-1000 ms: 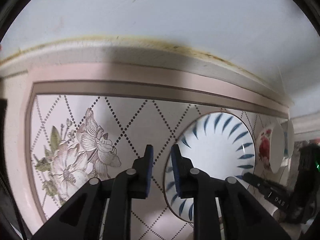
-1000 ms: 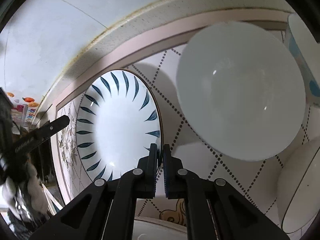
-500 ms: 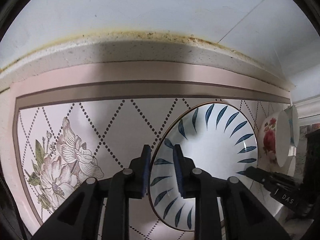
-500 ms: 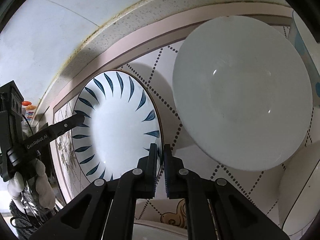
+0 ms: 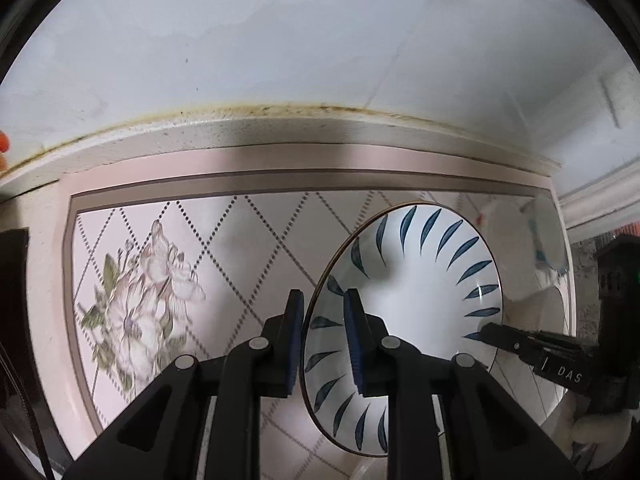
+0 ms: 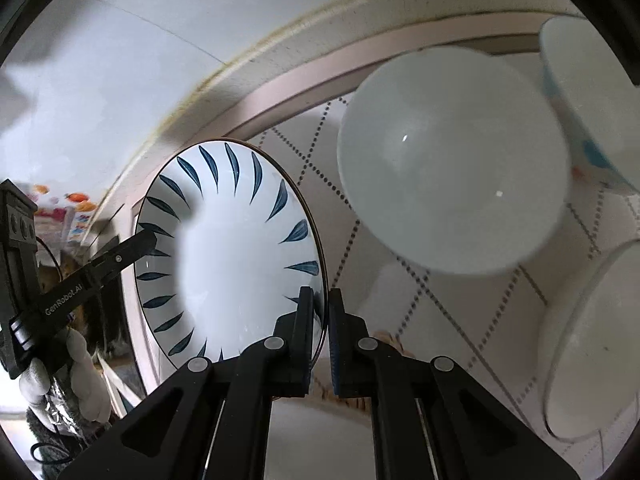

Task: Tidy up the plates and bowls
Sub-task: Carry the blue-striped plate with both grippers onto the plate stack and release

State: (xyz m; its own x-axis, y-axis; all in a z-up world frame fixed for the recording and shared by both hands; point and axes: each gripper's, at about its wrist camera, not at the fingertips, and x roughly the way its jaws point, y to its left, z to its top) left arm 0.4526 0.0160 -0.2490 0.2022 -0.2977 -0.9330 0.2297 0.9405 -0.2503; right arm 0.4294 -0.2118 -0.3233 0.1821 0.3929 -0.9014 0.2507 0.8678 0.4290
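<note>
My right claw (image 6: pixel 322 320) is pinched on the near rim of the blue-leaf plate (image 6: pixel 228 248), which lies on the floral mat (image 5: pixel 240 240). My left claw (image 5: pixel 322 336) straddles the opposite rim, jaws parted, not yet closed. A white bowl (image 6: pixel 452 160) sits just beside the plate.

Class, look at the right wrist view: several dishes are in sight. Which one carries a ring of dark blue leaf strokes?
The blue-leaf plate, gripped at its rim by the right gripper. The bowl beside it is plain white.
</note>
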